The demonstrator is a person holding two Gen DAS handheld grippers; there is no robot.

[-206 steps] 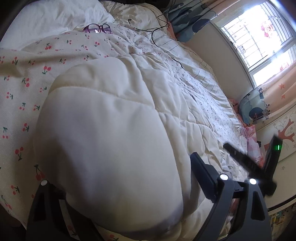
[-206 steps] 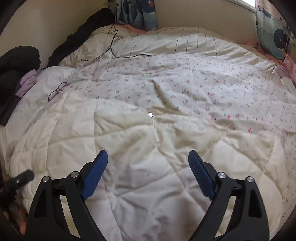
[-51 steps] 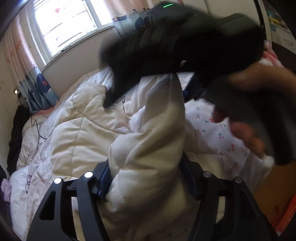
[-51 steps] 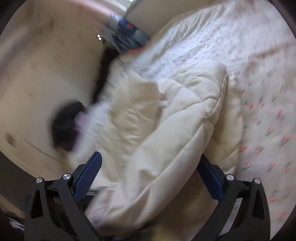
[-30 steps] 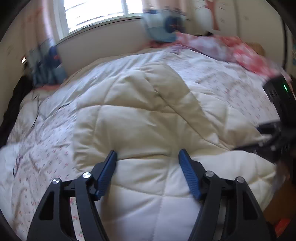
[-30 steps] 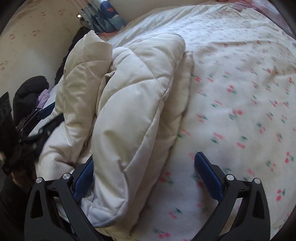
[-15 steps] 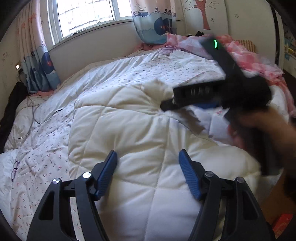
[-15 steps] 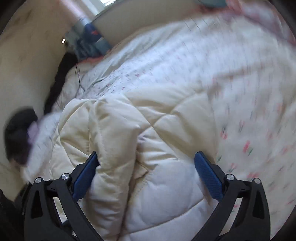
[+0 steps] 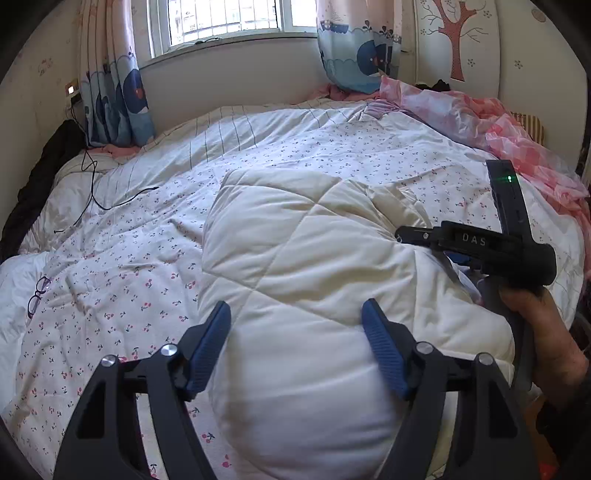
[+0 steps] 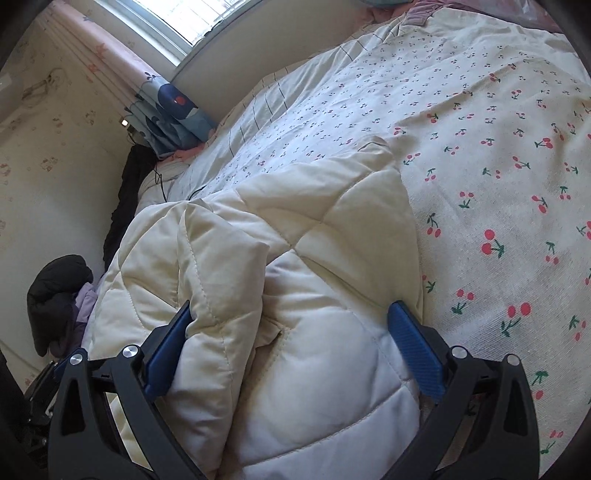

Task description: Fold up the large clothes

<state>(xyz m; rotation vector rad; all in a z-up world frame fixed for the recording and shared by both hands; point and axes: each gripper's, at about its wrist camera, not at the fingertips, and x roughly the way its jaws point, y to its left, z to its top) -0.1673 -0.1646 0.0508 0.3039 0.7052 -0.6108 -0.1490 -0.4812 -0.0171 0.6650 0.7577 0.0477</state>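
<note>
Cream quilted coat [image 9: 314, 258] folded into a thick bundle on the cherry-print bedspread [image 9: 122, 280], near the bed's close edge, long axis running from 6 toward 12 o'clock in the left wrist view. Left gripper [image 9: 295, 332] low at 6 o'clock, jaws just now opening wider, blue pads [image 9: 210, 343] standing off either flank of the bundle's near end; padding bulging up between them but apparently not squeezed. Right gripper [image 9: 469, 243] at 3 o'clock in the same view, held by a hand [image 9: 535, 325], reaching in across the bundle's right side. From its own camera, right gripper [image 10: 291, 339] spread wide, a fat fold of the coat filling the gap; left pad seemingly against a ridge of padding, right pad at the fold's edge. True pinch or mere straddle: cannot tell. Judged next move: another fold or a smoothing pass along the long axis, away toward the window [image 9: 221, 18]. Both grippers at the near end, the left square on the axis, the right angled in from the side. Glasses [image 9: 37, 295] at 9 o'clock, well apart from the coat; black cable [image 9: 96, 192] farther off at 10 o'clock.
</note>
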